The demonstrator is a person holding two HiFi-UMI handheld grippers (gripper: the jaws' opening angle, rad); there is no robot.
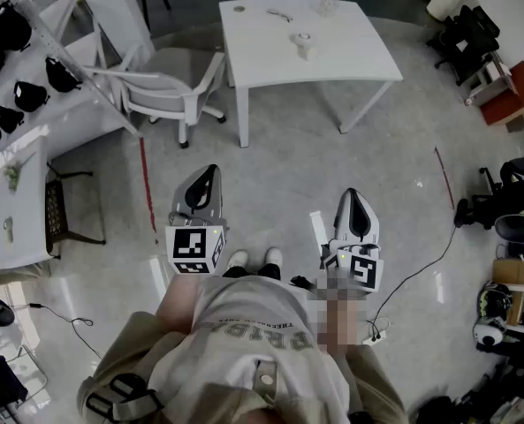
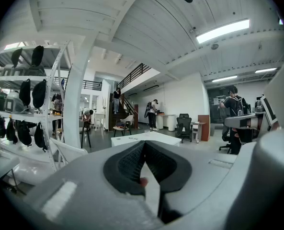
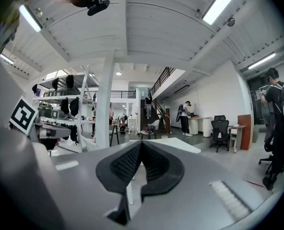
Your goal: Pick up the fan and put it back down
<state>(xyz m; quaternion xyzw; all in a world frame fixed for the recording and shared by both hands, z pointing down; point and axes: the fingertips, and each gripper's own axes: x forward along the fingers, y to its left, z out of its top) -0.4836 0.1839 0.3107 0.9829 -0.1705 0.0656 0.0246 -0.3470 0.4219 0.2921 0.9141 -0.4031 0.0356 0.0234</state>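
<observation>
A white table (image 1: pixel 332 60) stands a few steps ahead of me on the grey floor. On it lies a small white object (image 1: pixel 304 44) that may be the fan, too small to make out, beside a few other small items. My left gripper (image 1: pixel 211 170) and right gripper (image 1: pixel 353 193) are held level at waist height, side by side, well short of the table. Both are shut with nothing between the jaws. In the left gripper view the black pads (image 2: pixel 132 164) meet over the distant table (image 2: pixel 149 138). The right gripper view shows the same, pads (image 3: pixel 153 164) together.
A white chair (image 1: pixel 169 87) stands left of the table. A rack with black bags (image 1: pixel 23 69) and a white desk (image 1: pixel 18 201) line the left side. Red tape strips (image 1: pixel 143 179) mark the floor. Gear and cables (image 1: pixel 509 263) crowd the right. People stand far back (image 2: pixel 153 114).
</observation>
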